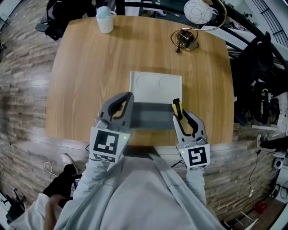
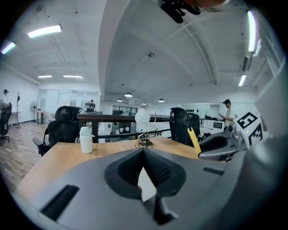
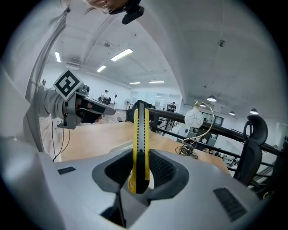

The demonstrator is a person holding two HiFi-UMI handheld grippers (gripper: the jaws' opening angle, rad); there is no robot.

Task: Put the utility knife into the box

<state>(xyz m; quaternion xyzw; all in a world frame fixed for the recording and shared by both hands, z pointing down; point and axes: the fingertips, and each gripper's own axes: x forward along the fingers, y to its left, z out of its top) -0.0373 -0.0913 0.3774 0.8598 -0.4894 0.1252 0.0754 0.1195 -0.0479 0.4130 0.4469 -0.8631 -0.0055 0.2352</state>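
right gripper view shows our right gripper (image 3: 137, 157) pinching the yellow utility knife (image 3: 140, 134), while our left gripper (image 2: 144, 152) sits pressed together.

Head view: looked steeply down, near, over the table (image 1: 90, 67). Left gripper view rode the left gripper (image 2: 144, 155), right gripper view the right gripper (image 3: 140, 153); both faced roughly level across that table. All shared the round lamp (image 1: 198, 11).
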